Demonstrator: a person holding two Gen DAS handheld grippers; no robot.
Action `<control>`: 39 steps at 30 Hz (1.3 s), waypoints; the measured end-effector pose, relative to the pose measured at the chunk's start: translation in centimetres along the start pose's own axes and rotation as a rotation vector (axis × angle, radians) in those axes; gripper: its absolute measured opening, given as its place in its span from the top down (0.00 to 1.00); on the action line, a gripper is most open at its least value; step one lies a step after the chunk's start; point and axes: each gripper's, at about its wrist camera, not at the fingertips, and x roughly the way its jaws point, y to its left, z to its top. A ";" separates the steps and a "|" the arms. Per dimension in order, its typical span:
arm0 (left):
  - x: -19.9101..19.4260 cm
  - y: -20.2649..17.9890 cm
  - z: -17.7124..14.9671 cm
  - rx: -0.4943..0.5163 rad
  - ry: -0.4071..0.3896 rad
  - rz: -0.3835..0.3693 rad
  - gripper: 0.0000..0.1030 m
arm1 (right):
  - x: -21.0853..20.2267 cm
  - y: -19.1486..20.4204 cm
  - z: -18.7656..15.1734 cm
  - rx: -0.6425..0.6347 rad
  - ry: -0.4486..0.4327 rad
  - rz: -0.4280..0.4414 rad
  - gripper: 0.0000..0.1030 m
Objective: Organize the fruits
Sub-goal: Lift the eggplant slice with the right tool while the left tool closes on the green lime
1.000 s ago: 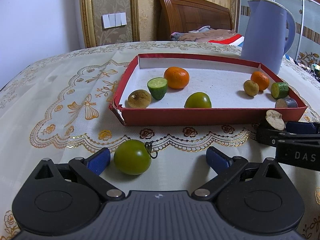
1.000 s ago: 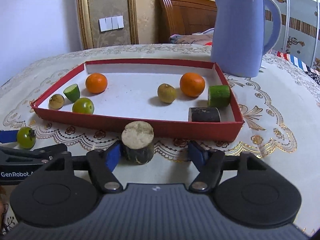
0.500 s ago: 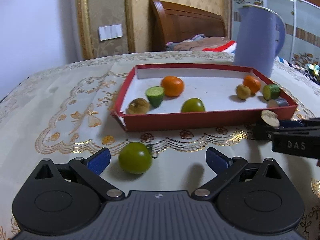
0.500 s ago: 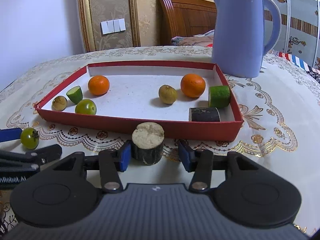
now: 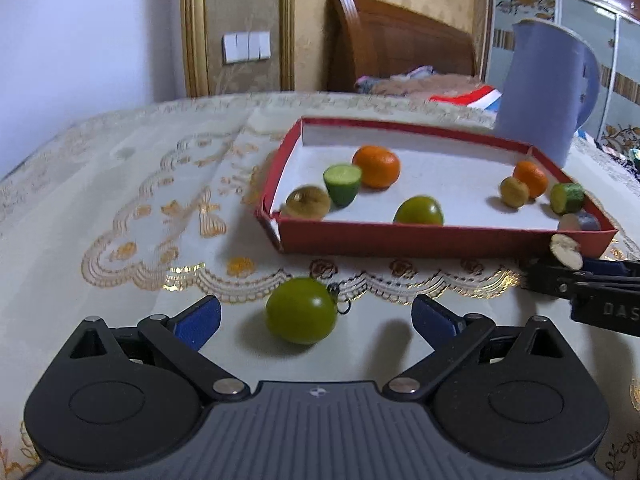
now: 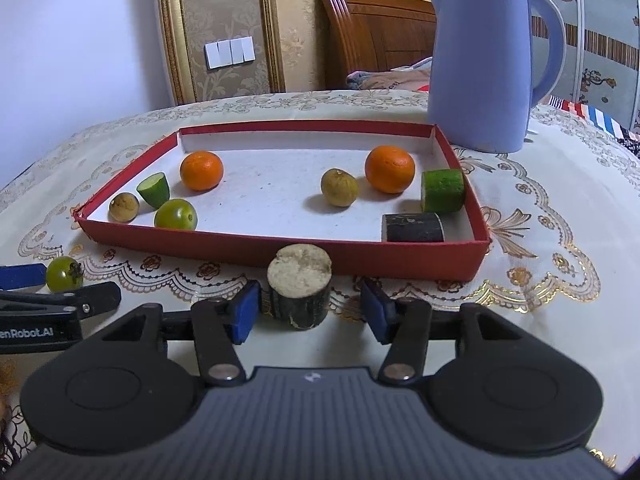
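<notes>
I hover my wide-open left gripper (image 5: 316, 318) around the green tomato (image 5: 301, 310) near the red tray (image 6: 280, 246); my right gripper (image 6: 310, 312), jaws easing apart, brackets the dark stump (image 6: 299, 290), which may topple, barely touched.

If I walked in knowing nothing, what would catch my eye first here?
Probably the red tray in the middle of the cloth-covered table, holding two oranges, green and brownish fruits and cut pieces, with a tall blue kettle behind its right corner. In front of the tray, a dark stub with a pale cut top stands between the opening jaws of the right gripper, and a green tomato lies between the open left gripper's jaws.
</notes>
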 end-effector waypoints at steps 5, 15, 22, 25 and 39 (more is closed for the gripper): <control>0.3 -0.5 -0.1 0.022 0.014 0.028 0.01 | 0.2 0.5 0.0 -0.026 0.003 -0.032 0.54; 0.3 -0.5 -0.1 0.026 0.014 0.031 0.01 | 0.2 0.9 -0.1 -0.047 -0.003 -0.042 0.65; 0.2 -0.5 -0.1 0.023 0.011 0.030 0.03 | 0.2 1.0 -0.1 -0.048 -0.005 -0.040 0.69; 0.2 -0.4 -0.1 0.021 0.008 0.031 0.04 | 0.2 0.9 0.0 -0.047 -0.005 -0.039 0.69; -0.4 -0.8 -0.2 0.044 -0.028 0.016 0.46 | 0.1 0.9 0.0 -0.045 -0.006 -0.037 0.69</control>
